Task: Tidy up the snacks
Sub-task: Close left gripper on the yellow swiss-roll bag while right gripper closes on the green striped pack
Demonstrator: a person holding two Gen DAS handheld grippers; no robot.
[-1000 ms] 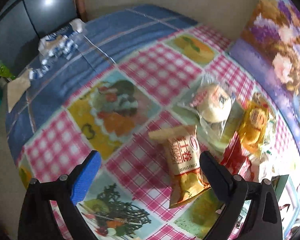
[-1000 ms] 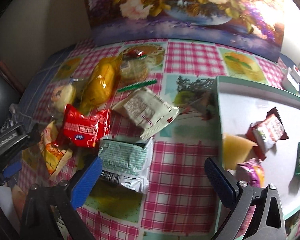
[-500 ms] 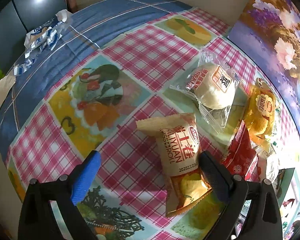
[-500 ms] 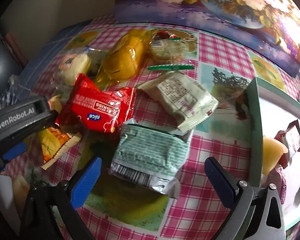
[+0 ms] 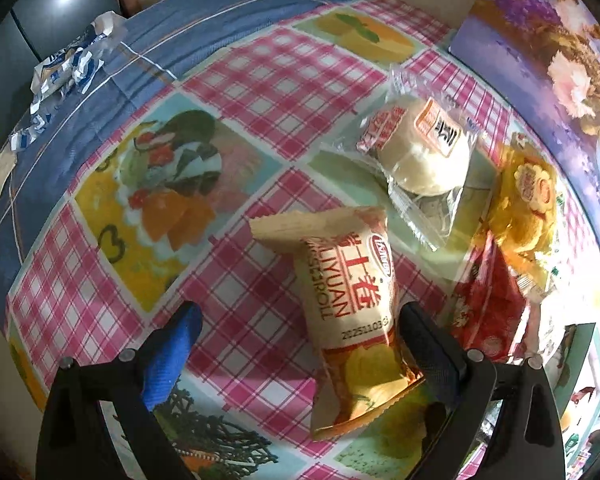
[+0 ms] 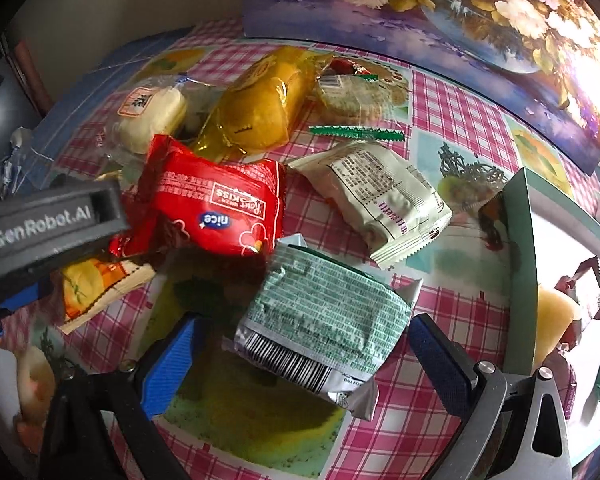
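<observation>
Snack packets (image 6: 220,208) left of tray (image 6: 520,264)

Pink-and-white check tablecloth (image 5: 284,76) with fruit picture squares and a blue border crossed by pale lines. Tan and orange egg-roll packet (image 5: 352,300) with red lettering. Red biscuit packet (image 6: 220,208) with white print. Green-printed silver packet (image 6: 320,320) with a black barcode. Pale cream packet (image 6: 384,196) with dark text. Yellow cake wrapper (image 6: 260,108). Teal-rimmed white tray (image 6: 520,240). Blue gripper pads (image 6: 168,364) on black arms.
</observation>
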